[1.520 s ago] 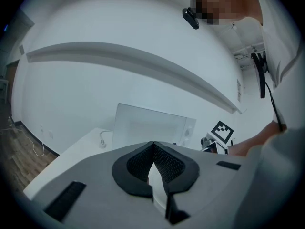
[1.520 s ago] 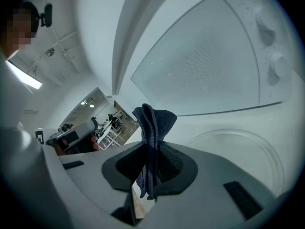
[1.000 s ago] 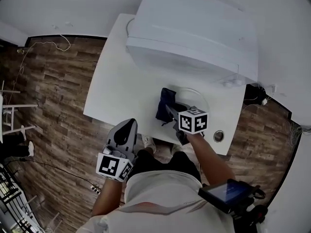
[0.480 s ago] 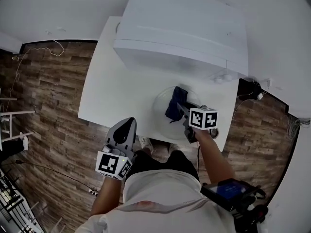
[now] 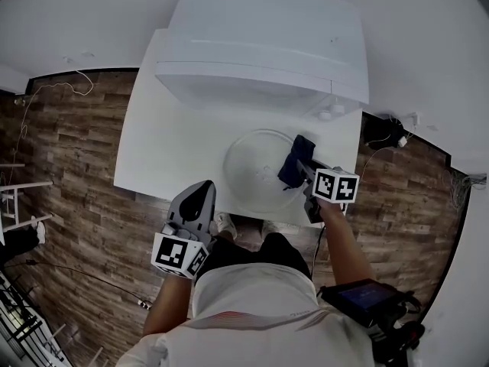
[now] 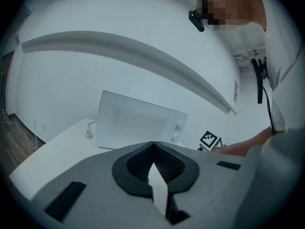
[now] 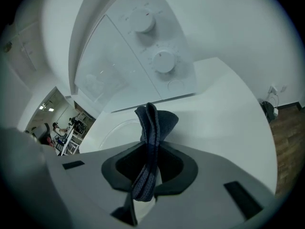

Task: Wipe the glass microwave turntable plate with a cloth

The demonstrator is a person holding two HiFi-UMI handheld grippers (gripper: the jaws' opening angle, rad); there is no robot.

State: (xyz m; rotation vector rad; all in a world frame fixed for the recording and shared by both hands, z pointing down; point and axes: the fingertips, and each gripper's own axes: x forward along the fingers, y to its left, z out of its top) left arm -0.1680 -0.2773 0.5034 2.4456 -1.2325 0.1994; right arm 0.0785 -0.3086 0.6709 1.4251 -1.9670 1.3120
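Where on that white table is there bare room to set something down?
The left half of the table is bare, bordered by the microwave behind, the glass plate on the right and the near edge. The right end is crowded: the plate fills it, and the right gripper holds the dark cloth at the plate's right rim.

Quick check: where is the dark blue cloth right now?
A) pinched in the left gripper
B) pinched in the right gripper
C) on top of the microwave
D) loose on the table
B: in its own view the right gripper is shut on the cloth.
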